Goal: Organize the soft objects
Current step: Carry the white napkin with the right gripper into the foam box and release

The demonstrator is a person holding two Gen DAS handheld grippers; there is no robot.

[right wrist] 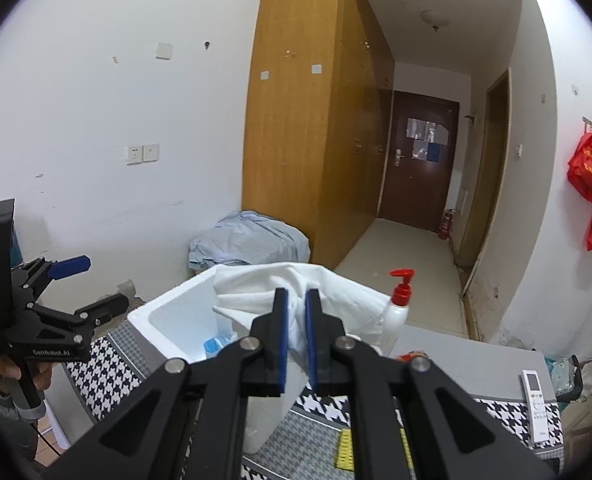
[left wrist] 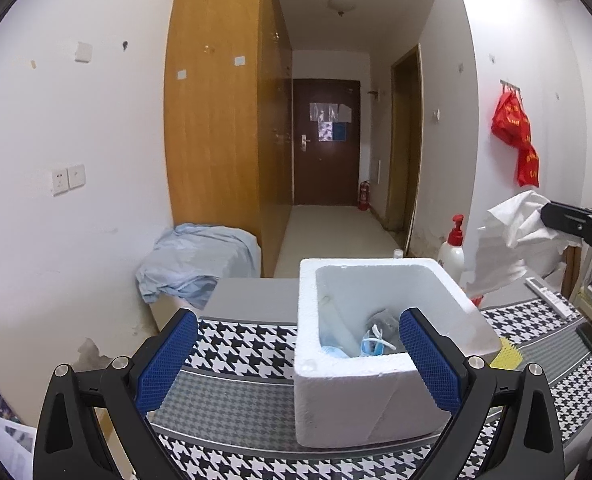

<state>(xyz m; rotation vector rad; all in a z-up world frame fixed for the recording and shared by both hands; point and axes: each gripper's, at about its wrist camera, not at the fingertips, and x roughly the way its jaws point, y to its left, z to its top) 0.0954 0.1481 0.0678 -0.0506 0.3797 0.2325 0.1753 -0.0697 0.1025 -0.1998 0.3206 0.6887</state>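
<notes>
1. Left gripper: nearest in the left wrist view, blue-padded jaws spread wide with nothing between them, level with the near wall of the box. In the right wrist view its black body reads "GenRobot.AI", a person's hand around its handle.

2. Right gripper: jaws clenched on a fold of white cloth, which hangs bunched above the box's right side.

3. Worktop: covered in black-and-white houndstooth cloth with grey bands.

4. White foam box: open-topped, standing on the worktop. Inside at the bottom lie pale blue face masks and a grey soft item, too small to identify.

5. Yellow studded item: on the worktop just right of the box, partly hidden.

6. White remote control: on the worktop at the far right; its markings are unreadable.

7. White pump bottle with red dispenser: beyond the box, to its right; no label legible.

8. Pale blue fabric heap: beyond the worktop to the left, at the foot of a wooden wardrobe.

9. Red bag with yellow lettering, unreadable: hung on the right wall.

10. Dark door: at the corridor's far end, papers stuck to it, text illegible; red fire extinguisher beside it.
</notes>
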